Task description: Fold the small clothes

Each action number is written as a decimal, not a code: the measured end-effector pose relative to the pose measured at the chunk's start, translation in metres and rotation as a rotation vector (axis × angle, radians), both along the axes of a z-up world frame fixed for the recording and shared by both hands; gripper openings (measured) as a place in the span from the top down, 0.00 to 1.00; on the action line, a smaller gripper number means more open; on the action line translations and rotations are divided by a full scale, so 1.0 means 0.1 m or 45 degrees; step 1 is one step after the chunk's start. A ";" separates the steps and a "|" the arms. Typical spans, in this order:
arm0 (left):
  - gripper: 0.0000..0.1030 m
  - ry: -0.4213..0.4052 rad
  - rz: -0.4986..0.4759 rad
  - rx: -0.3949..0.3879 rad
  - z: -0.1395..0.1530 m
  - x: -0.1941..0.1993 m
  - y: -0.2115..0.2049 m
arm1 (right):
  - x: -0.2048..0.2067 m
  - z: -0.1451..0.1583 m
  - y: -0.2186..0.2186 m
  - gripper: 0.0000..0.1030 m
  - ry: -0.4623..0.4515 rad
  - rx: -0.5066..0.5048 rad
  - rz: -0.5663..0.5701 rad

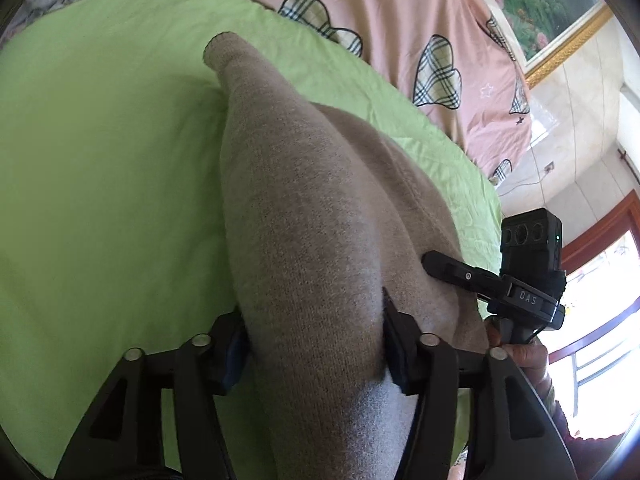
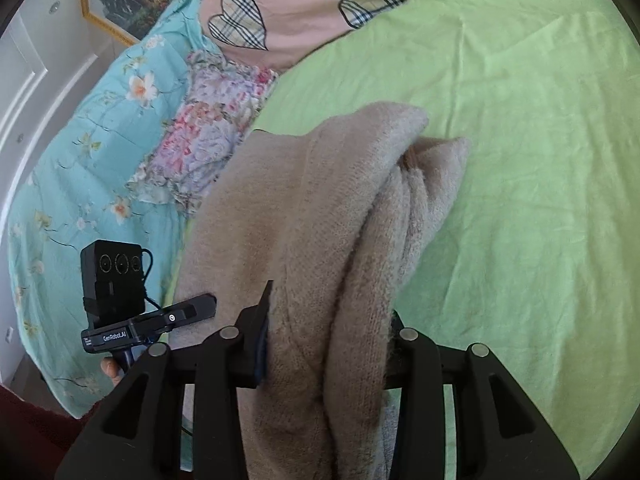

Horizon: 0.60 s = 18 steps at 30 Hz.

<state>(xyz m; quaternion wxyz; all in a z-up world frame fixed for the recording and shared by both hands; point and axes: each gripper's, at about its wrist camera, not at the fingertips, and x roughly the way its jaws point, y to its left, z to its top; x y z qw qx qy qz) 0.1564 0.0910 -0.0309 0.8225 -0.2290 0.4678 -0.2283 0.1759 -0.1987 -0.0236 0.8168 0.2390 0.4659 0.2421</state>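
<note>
Green bedsheet [image 1: 100, 180] fills most of what I see, spread over a bed, with a pink cover [image 1: 400, 20] printed with checked hearts lying beyond it.

Starting at my left hand-held gripper [image 1: 316, 344], its jaws are pinching a thick bunch of a beige knitted sweater [image 1: 312, 200]; the cloth fills the gap between the pads and presses on both. From there the sweater runs forward and away over the green sheet, narrowing to a sleeve whose cuff [image 1: 220, 46] lies on the sheet.

My right hand-held gripper [image 2: 328, 344] is also clamped on the sweater [image 2: 320, 220], gripping several gathered folds of it. Both pads are buried in the fabric. The rest of the knit drapes ahead of the jaws in rolled ridges, its far end resting on the green sheet [image 2: 520, 160].

Each camera catches the other gripper beside the cloth: in the left view the right one sits at the sweater's right edge with a black camera box [image 1: 532, 240] on top and fingers [image 1: 516, 350] on its handle; in the right view the left one is at the left edge.

Further out I see a turquoise flowered quilt [image 2: 80, 160], a pastel flowered cloth [image 2: 212, 128] next to it, and a gold-framed picture [image 1: 540, 8] on the wall. I see no containers anywhere.
</note>
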 end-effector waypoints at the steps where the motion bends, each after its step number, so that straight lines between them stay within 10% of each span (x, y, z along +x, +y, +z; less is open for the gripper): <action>1: 0.35 0.008 0.009 -0.007 -0.01 0.00 0.01 | -0.02 -0.03 0.00 0.51 0.011 -0.022 -0.014; 8: 0.29 -0.090 0.086 0.130 0.31 -0.04 0.15 | -0.20 0.35 -0.27 0.31 -0.085 -0.204 -0.243; 18: 0.28 -0.028 0.138 0.185 0.29 0.04 0.18 | 0.38 0.38 -0.03 0.91 -0.085 -0.171 -0.203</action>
